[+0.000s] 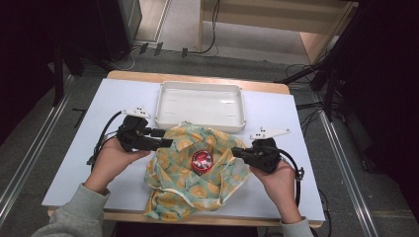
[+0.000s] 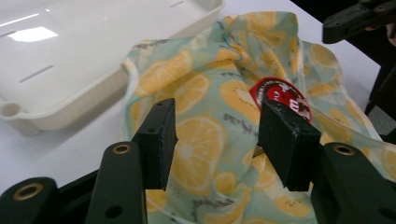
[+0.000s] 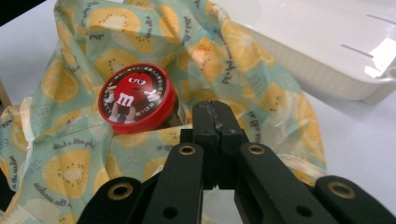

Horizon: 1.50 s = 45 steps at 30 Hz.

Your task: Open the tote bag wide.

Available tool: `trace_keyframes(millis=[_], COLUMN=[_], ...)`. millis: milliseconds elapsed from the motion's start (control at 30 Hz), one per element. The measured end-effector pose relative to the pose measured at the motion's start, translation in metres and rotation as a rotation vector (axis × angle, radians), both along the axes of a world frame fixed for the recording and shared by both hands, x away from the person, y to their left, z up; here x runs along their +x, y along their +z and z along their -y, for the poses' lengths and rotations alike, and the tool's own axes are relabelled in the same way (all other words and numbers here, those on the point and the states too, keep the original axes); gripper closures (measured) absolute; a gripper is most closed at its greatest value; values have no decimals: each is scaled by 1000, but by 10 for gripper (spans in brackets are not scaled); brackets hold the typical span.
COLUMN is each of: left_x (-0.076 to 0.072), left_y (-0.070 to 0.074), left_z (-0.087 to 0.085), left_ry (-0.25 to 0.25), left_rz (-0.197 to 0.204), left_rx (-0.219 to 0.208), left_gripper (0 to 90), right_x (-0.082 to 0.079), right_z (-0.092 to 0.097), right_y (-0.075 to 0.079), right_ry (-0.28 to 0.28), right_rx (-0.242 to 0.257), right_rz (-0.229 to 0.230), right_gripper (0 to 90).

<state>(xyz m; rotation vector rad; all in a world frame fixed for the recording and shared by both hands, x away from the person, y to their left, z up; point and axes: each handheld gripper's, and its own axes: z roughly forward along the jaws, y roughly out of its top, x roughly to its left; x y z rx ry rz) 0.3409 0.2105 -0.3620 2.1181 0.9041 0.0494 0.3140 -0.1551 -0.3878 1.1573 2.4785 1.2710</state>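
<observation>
While the crumpled mint-green cloth printed with yellow lemon slices (image 1: 197, 170) lies bunched at the centre of the high view, a round tin with a red lid bearing a red cartoon candy figure (image 1: 202, 160) sits in the middle of its folds. That cloth spreads over the white table top (image 1: 84, 148), its upper edge touching the front wall of the shallow white rectangular plastic tray (image 1: 200, 104) in the upper middle of the frame, and its lower corner reaches the table's near edge.

At the centre left of the high view, the left gripper (image 1: 165, 138) points rightward at the cloth's left edge, held by the person's left hand (image 1: 111, 160). In the left gripper view its 2 black jaws stand apart, with cloth showing in the gap behind them; neither pad presses on the fabric, so nothing is pinched there. The tin's lid (image 2: 280, 95) shows beyond the right-hand jaw in that view.

At the centre right, the right gripper (image 1: 236, 152) points leftward at the cloth's right edge, held by the person's right hand (image 1: 279, 180). In the right gripper view its 2 jaws are pressed together, pad against pad, over the cloth (image 3: 74, 168) in the lower middle of the frame, just right of the tin (image 3: 136, 97). Whether a fold of fabric is caught between them I cannot tell.
</observation>
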Motion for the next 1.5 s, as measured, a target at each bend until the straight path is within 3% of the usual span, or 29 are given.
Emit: trace_keyframes(millis=[467, 533, 667, 767, 933, 1233, 1500], left_x=[0, 1, -1, -2, -3, 5, 14], left_y=[-26, -28, -32, -32, -39, -46, -53], left_z=[10, 10, 10, 13, 16, 4, -9], left_ry=[3, 1, 6, -11, -17, 33, 68], left_rz=[-43, -52, -44, -52, -69, -71, -79], left_rx=[23, 27, 19, 18, -1, 12, 77], left_gripper=[487, 538, 793, 896, 900, 900, 900], right_x=[17, 20, 23, 25, 29, 21, 9], right_z=[-28, -32, -38, -42, -47, -45, -34], right_y=[-16, -18, -22, -25, -38, -60, -70], right_ry=[38, 43, 48, 53, 53, 62, 50], right_rx=[-9, -13, -13, -14, -15, -64, -110], right_rz=[-25, -23, -34, -32, -68, -128, -153], right_gripper=[900, 900, 900, 900, 900, 900, 900])
